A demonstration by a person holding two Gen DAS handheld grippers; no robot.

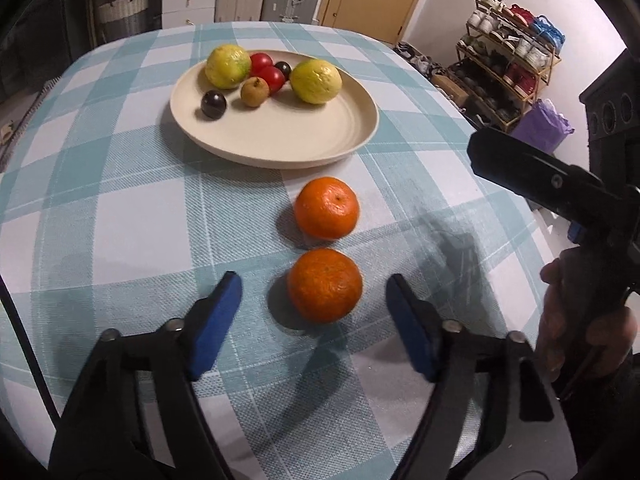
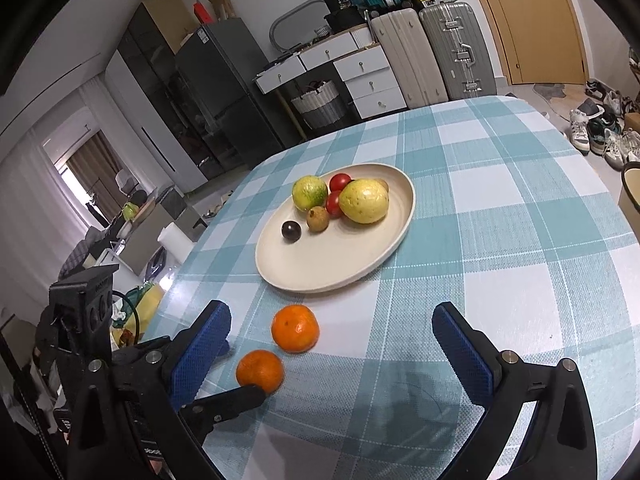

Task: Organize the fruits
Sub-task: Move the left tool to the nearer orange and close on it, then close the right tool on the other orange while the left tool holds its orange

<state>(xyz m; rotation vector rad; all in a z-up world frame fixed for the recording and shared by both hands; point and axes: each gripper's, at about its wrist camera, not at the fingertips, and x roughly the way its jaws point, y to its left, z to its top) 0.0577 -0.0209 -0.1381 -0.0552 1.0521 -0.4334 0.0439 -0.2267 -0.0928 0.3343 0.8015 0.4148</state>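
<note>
- Table (image 1: 100, 208) under a teal-and-white checked woven cloth, in a room with drawers, suitcases and a shoe rack behind.
- Left gripper (image 1: 314, 284), black frame with blue pads: jaws spread wide, holding nothing, low over the cloth.
- Near round orange mandarin (image 1: 325, 285): on the cloth, between the left gripper's fingertips but touching neither pad.
- Right gripper (image 2: 331, 314), same make: jaws wide, empty, above the cloth; its black body shows at the right edge of the left wrist view.
- Far round orange mandarin (image 1: 326, 208): on the cloth just beyond the first, apart from it, in front of the plate.
- Round cream shallow plate (image 1: 304, 140): on the cloth past both mandarins. Contents, grouped at its far side:
  - two large yellow-green round fruits (image 1: 228, 66)
  - two red tomatoes (image 1: 275, 77)
  - one small brown fruit (image 1: 254, 92)
  - two small dark round fruits (image 1: 213, 105)
</note>
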